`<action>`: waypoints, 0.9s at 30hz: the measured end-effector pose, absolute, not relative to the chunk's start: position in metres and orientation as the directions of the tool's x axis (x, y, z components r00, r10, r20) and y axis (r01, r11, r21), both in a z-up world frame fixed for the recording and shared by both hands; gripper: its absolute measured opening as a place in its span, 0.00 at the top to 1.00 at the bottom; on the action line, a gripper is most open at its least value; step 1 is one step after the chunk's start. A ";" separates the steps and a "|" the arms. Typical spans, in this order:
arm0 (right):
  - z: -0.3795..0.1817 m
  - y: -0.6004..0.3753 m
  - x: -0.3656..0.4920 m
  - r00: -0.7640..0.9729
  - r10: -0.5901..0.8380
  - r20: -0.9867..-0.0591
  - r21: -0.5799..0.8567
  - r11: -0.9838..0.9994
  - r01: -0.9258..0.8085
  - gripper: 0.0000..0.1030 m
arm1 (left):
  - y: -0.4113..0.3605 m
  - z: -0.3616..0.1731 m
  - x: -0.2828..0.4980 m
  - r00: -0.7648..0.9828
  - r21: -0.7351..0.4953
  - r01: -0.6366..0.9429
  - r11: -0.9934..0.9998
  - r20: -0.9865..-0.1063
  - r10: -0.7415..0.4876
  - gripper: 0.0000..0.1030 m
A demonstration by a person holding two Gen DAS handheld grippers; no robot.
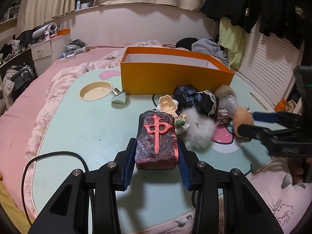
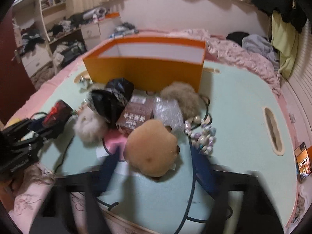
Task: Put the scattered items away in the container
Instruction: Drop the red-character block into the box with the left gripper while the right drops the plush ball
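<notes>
Left gripper (image 1: 157, 161) clamps rigid red-and-purple mahjong-tile block (image 1: 157, 139) at its flanks; right gripper (image 2: 154, 167) pinches soft tan plush (image 2: 153, 150).

left of the orange box (image 1: 175, 76) the pale green tabletop (image 1: 81, 128) lies bare past a cream dish (image 1: 95, 90), while a heap of plush and black bags (image 1: 197, 99) crowds its near wall.

box (image 1: 175, 78) behind pile (image 1: 200, 105) | dish (image 1: 95, 91) left of box
</notes>
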State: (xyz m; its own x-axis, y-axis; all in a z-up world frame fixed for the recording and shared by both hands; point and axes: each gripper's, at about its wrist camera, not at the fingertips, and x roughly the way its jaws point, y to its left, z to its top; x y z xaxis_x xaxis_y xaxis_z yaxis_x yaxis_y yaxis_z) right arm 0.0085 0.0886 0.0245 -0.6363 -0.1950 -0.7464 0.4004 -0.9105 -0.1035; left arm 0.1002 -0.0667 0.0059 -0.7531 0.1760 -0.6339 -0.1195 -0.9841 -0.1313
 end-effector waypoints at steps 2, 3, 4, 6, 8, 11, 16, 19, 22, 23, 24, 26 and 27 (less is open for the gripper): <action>0.026 0.092 0.017 -0.647 -0.221 -0.730 -0.090 -0.907 0.411 0.57 | -0.068 0.007 0.102 -0.756 -0.135 -0.121 -0.983 -0.629 0.179 0.60; 0.027 0.094 0.022 -0.654 -0.229 -0.721 -0.089 -0.905 0.415 0.57 | -0.068 0.007 0.103 -0.758 -0.135 -0.121 -0.983 -0.627 0.179 0.60; 0.028 0.096 0.026 -0.666 -0.230 -0.710 -0.095 -0.906 0.413 0.57 | -0.068 0.008 0.103 -0.760 -0.134 -0.119 -0.984 -0.626 0.177 0.60; 0.032 0.101 0.037 -0.693 -0.224 -0.686 -0.112 -0.908 0.404 0.57 | -0.067 0.008 0.103 -0.760 -0.130 -0.119 -0.984 -0.626 0.174 0.60; 0.037 0.108 0.043 -0.708 -0.230 -0.668 -0.104 -0.913 0.395 0.57 | -0.066 0.010 0.104 -0.761 -0.123 -0.121 -0.985 -0.625 0.172 0.60; 0.046 0.117 0.046 -0.729 -0.239 -0.642 -0.082 -0.924 0.375 0.57 | -0.064 0.015 0.104 -0.768 -0.106 -0.128 -0.986 -0.619 0.166 0.60; 0.070 0.119 0.031 -0.748 -0.253 -0.613 -0.057 -0.931 0.361 0.57 | -0.065 0.047 0.086 -0.789 -0.113 -0.159 -0.981 -0.583 0.195 0.60; 0.089 0.112 0.016 -0.762 -0.255 -0.595 -0.071 -0.928 0.366 0.57 | -0.060 0.072 0.066 -0.814 -0.077 -0.168 -0.983 -0.552 0.182 0.60; 0.109 0.102 -0.006 -0.783 -0.245 -0.572 -0.083 -0.932 0.353 0.57 | -0.054 0.097 0.040 -0.825 -0.079 -0.180 -0.981 -0.531 0.194 0.60; 0.115 0.099 -0.015 -0.786 -0.245 -0.568 -0.078 -0.934 0.348 0.57 | -0.052 0.105 0.028 -0.819 -0.099 -0.195 -0.976 -0.531 0.217 0.60; 0.121 0.094 -0.025 -0.788 -0.243 -0.565 -0.077 -0.936 0.344 0.57 | -0.050 0.111 0.019 -0.812 -0.112 -0.208 -0.972 -0.534 0.235 0.60; 0.131 0.083 -0.045 -0.795 -0.230 -0.562 -0.090 -0.938 0.335 0.57 | -0.045 0.122 -0.005 -0.810 -0.109 -0.209 -0.972 -0.538 0.234 0.60; 0.135 0.079 -0.053 -0.798 -0.224 -0.560 -0.096 -0.939 0.331 0.57 | -0.042 0.124 -0.013 -0.810 -0.096 -0.204 -0.974 -0.542 0.222 0.60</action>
State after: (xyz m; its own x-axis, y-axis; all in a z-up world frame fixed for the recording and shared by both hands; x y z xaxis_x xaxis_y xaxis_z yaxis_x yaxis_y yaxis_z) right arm -0.0527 0.0788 0.1348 -0.7976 -0.2242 -0.5600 0.3310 -0.9388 -0.0955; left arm -0.0134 -0.0424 0.1237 -0.8102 0.2224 -0.5423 -0.2036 -0.9744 -0.0955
